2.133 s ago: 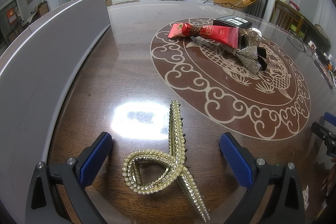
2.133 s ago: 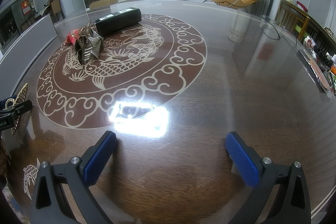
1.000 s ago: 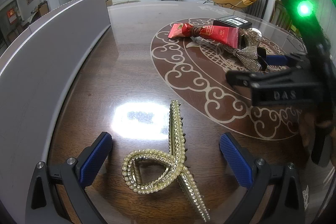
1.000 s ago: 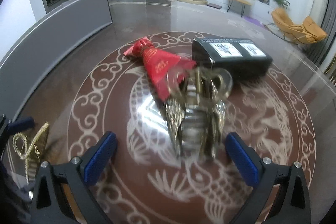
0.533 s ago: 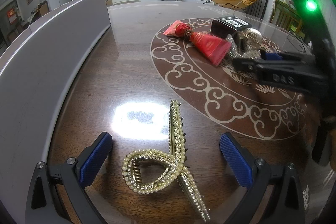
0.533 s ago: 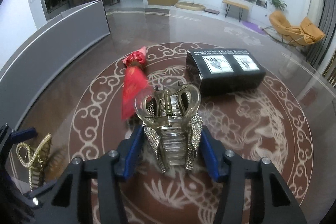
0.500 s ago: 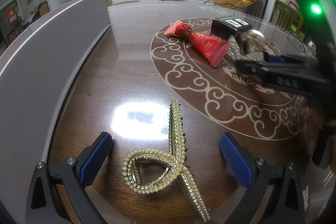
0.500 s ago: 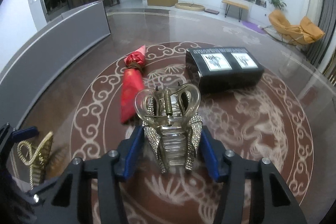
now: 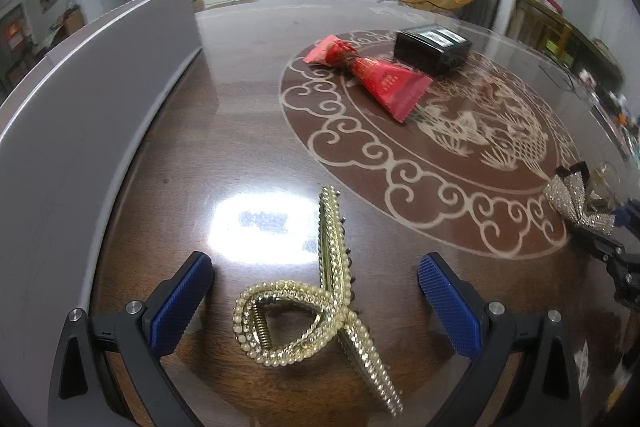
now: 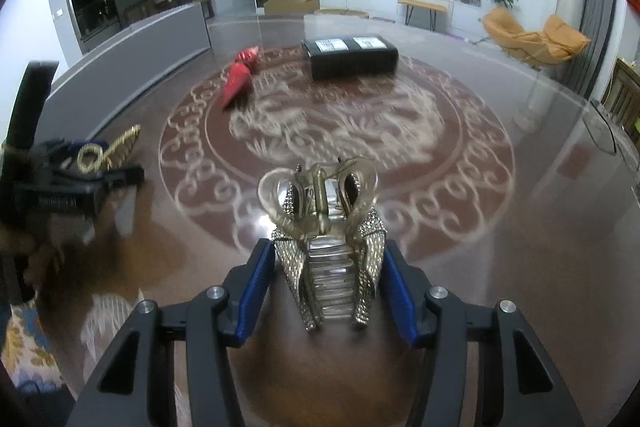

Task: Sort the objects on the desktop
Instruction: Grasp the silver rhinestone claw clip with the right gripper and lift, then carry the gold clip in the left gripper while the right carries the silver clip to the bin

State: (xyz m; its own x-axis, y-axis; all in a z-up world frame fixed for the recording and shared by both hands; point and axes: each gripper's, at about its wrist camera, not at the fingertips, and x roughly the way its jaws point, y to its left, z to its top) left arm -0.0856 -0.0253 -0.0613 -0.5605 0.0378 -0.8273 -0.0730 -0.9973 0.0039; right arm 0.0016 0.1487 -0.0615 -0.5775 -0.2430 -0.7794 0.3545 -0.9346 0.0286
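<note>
Left wrist view: the left gripper (image 9: 316,301) stands open around one pearl hair claw (image 9: 320,303) lying on the tabletop (image 9: 248,131); one red packet (image 9: 372,75) and one black box (image 9: 432,49) sit beyond.

Right wrist view: the right gripper (image 10: 330,275) fingers (image 10: 256,287) clamp one rhinestone hair claw (image 10: 330,243).

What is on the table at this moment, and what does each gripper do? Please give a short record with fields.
right gripper: shut on the rhinestone hair claw
left gripper: open, pads on either side of the pearl hair claw, not touching it
red snack packet: lying on the table's round medallion
black box: behind the packet, on the medallion
grey panel: along the table's left edge
</note>
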